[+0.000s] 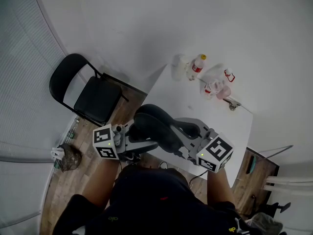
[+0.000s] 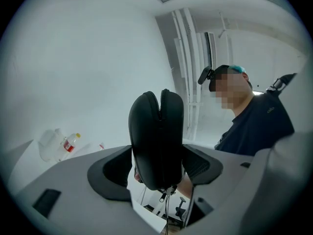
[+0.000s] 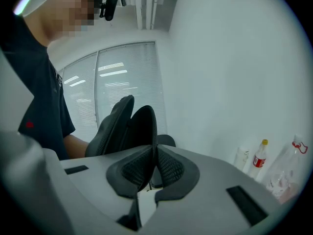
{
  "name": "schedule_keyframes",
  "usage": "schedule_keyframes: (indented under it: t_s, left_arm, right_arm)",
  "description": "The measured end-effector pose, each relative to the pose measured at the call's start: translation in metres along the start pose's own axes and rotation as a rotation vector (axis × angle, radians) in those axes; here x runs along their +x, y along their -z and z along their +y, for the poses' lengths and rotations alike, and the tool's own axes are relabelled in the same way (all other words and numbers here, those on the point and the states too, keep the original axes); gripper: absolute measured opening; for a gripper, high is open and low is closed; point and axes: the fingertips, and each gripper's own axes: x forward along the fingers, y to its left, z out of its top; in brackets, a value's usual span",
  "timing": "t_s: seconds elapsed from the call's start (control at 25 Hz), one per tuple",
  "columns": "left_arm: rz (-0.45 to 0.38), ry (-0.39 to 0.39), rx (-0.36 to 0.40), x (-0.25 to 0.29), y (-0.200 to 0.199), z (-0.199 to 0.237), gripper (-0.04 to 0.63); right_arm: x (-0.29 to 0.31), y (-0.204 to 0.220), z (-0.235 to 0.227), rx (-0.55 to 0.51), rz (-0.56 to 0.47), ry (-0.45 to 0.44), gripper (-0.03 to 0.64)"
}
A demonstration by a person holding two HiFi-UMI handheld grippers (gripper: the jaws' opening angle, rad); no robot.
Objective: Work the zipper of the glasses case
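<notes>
Left gripper view shows the left gripper (image 2: 156,166) released, fingers wide either side of the partly unzipped glasses case (image 2: 156,131), held in the air over the surface (image 1: 195,102) edge by the right gripper (image 3: 155,168) clenched on its rim; likely next, the left closes to steady it.

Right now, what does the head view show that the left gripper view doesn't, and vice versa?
Only the head view: the chair, the wooden floor, and the right gripper at one end of the case. Only the left gripper view: the zipper running down the case, parted at the top, its pull hanging below, and the left gripper with its jaws wide on either side of the case. Both: the case, the table and the bottle.
</notes>
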Motion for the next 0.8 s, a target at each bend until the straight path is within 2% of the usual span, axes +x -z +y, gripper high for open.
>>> schedule_keyframes:
  t_s: [0.16, 0.24, 0.36, 0.48, 0.6, 0.72, 0.76, 0.8]
  left_arm:
    - [-0.033, 0.023, -0.039, -0.003, -0.002, 0.002, 0.318]
    - [-0.06, 0.053, -0.072, -0.004, -0.006, 0.002, 0.305]
    - [-0.085, 0.103, -0.104, -0.004, -0.011, -0.004, 0.291]
    - [-0.125, 0.118, -0.127, -0.006, -0.018, -0.004, 0.287]
    - [-0.191, 0.087, -0.16, -0.012, -0.028, 0.006, 0.27]
    - [-0.19, 0.068, -0.151, -0.014, -0.031, 0.008, 0.265]
    - [-0.186, 0.064, -0.147, -0.014, -0.031, 0.009, 0.265]
    - [-0.184, 0.059, -0.144, -0.014, -0.03, 0.01, 0.265]
  right_arm:
    - [-0.001, -0.004, 0.005, -0.006, -0.017, -0.057, 0.038]
    - [-0.004, -0.009, 0.009, 0.069, -0.059, -0.137, 0.041]
    - [-0.013, -0.02, 0.014, 0.226, -0.138, -0.276, 0.082]
    - [-0.025, -0.025, 0.013, 0.317, -0.199, -0.348, 0.11]
    - [-0.041, -0.028, -0.003, 0.392, -0.269, -0.342, 0.11]
    - [-0.049, -0.032, -0.009, 0.423, -0.313, -0.31, 0.11]
    - [-0.048, -0.032, -0.008, 0.424, -0.317, -0.307, 0.126]
    - [-0.045, -0.031, -0.006, 0.424, -0.316, -0.306, 0.178]
